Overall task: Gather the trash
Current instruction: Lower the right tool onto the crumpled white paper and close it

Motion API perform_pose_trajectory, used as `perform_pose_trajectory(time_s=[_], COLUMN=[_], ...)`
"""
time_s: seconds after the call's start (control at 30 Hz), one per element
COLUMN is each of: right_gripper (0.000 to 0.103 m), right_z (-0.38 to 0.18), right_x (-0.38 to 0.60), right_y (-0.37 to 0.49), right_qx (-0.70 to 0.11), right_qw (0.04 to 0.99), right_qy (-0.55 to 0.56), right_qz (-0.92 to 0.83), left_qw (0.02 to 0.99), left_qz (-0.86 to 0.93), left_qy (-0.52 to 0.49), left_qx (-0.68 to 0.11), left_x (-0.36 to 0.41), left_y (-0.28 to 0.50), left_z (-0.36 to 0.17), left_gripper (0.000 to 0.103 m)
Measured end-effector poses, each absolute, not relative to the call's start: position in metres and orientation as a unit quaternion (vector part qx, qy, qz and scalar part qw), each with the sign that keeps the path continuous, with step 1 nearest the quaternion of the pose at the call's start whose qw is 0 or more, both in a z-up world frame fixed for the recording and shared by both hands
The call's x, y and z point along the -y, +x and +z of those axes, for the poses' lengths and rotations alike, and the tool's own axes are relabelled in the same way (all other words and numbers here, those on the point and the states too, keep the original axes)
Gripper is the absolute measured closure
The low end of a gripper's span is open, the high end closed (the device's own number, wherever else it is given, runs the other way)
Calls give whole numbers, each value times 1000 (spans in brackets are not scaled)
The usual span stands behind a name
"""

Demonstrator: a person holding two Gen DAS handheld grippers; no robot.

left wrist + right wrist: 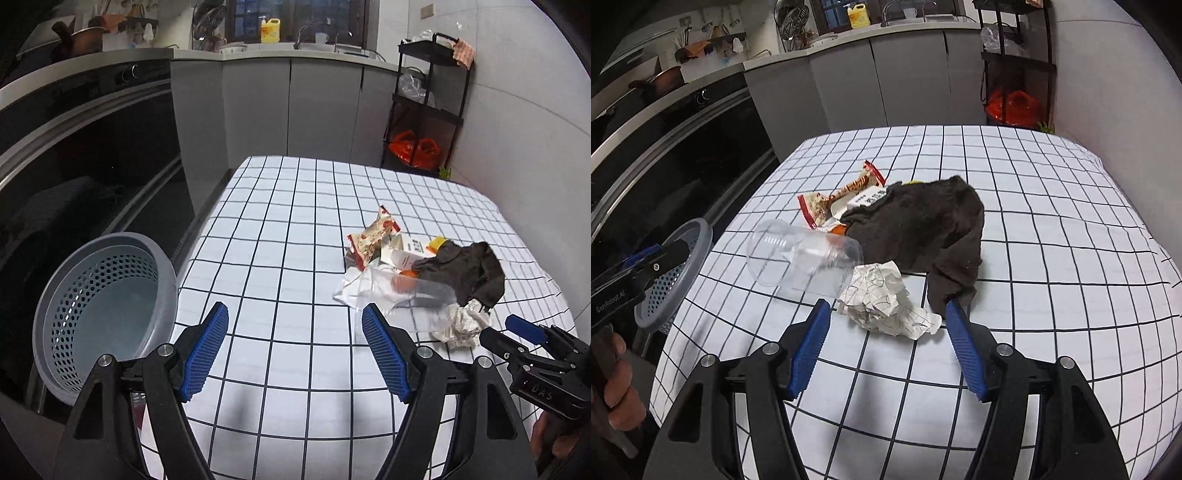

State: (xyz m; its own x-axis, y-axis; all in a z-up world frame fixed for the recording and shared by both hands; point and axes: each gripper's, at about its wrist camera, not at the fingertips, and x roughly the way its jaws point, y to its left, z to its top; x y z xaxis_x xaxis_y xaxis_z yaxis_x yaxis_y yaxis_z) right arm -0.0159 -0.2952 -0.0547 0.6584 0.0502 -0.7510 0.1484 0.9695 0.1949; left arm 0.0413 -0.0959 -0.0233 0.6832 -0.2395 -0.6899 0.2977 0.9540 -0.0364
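A trash pile lies on the checked tablecloth point(1052, 229): a clear plastic cup point(803, 256) on its side, a crumpled paper ball point(882, 301), a dark cloth point(934, 225), a snack wrapper point(838, 197) and a small carton point(862, 197). My right gripper point(886, 312) is open, its fingers on either side of the paper ball, just short of it. My left gripper point(295, 319) is open and empty above the table, left of the cup point(413, 295). The paper ball point(461, 325) and the right gripper point(517, 332) also show in the left wrist view.
A grey perforated bin point(107, 310) stands off the table's left edge, also in the right wrist view point(679, 273). A dark oven front point(74, 155), grey cabinets point(295, 110) and a black shelf cart point(428, 107) lie beyond the table.
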Motion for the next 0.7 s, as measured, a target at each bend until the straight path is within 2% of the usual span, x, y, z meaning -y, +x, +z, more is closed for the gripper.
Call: perform_pose_trajectory(time_s=[0.4,0.43,0.5,0.6,0.7], right_gripper=[41,43,59,73,74], right_z=[-79,-80,-82,-81,-77], right_x=[283,283,282,276,274], right_y=[12,13,15,15,12], right_qx=[-429,-430,-434,-436,-431], right_qw=[898,897,896,895,898], right_qy=[96,97,99,93,90], right_qz=[-28,-24,-13,1,6], left_qw=[911,911,910,909,908], left_qz=[-150,-150,-151,-152,-154], left_qy=[53,53,53,52,51], left_qx=[-379,-381,-382,-383,-385], left_x=[104,104,105,105,105], left_y=[50,50,51,51,52], left_z=[-38,-39,-41,-42,-44], left_gripper=[30,30,30,29,28])
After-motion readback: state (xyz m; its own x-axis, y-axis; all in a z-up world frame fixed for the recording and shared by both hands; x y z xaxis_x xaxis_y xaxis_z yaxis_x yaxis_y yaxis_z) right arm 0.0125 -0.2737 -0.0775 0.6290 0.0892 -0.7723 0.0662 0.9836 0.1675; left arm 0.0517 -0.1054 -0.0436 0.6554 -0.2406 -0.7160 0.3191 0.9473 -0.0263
